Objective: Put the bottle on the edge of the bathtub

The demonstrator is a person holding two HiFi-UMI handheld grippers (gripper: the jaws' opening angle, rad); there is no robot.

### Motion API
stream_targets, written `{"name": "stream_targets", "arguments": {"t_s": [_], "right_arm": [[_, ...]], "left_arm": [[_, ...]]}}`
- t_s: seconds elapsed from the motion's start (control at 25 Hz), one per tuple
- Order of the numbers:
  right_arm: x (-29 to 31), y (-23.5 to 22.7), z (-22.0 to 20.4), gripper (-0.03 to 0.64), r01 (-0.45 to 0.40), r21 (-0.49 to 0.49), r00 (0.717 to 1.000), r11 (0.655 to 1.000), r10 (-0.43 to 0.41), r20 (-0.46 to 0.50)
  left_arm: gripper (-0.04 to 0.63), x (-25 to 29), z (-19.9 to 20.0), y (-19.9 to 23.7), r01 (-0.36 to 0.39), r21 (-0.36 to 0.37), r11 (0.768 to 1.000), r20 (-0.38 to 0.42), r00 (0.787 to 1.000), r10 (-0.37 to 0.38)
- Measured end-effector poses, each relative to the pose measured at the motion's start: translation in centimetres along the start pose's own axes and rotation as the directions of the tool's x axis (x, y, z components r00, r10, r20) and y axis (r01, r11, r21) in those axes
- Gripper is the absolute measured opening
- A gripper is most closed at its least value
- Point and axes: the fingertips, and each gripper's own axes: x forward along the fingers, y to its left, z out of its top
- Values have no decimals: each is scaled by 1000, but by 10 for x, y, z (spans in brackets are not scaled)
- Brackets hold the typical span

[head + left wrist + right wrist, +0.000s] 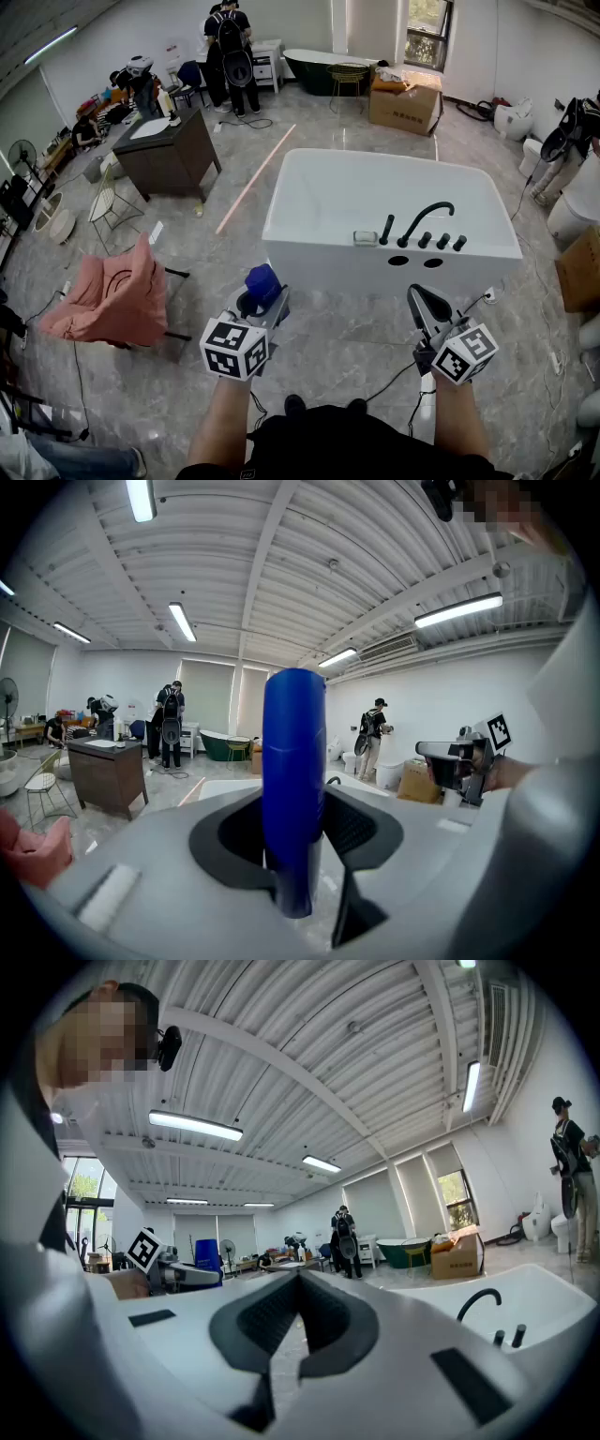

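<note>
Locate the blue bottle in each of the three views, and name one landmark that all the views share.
Head view: blue bottle lower left of centre, on the near side of the white bathtub.
Left gripper view: dead centre, upright, clamped between the jaws.
Right gripper view: small, left of centre, just below mid-height.
Shared landmark: that bathtub with its black tap, visible in all three.

I hold two grippers, the left gripper (258, 305) and the right gripper (422, 302), with one blue bottle (262, 281) in the left. Ahead of them I count two tubs: one white bathtub (309, 202) close, one dark green bathtub (319, 67) far beyond. One black faucet (427, 214) sits on the white one. Two cardboard boxes: one far box (405, 105) ahead, one near box (581, 270) right of my right gripper. One dark cabinet (169, 155) and one pink-draped chair (112, 300) lie left of my left gripper.
</note>
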Motion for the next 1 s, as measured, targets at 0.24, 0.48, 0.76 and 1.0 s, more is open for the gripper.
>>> {"name": "stream_targets", "arguments": {"t_s": [0.24, 0.48, 0.76, 1.0], "right_arm": [[-8, -1, -2, 11, -1, -21, 1000, 1000, 1, -11], [-17, -10, -5, 11, -18, -15, 1000, 1000, 18, -15], [-40, -27, -20, 12, 6, -91, 996, 996, -14, -87], [-57, -27, -21, 12, -53, -148, 993, 988, 38, -107]], "left_arm": [[164, -2, -9, -6, -12, -4, 1000, -9, 1000, 12], [164, 6, -10, -19, -28, -7, 1000, -13, 1000, 28], [164, 19, -15, -39, -60, -48, 997, -5, 998, 60], [164, 28, -17, -66, -117, -8, 993, -12, 993, 117]]}}
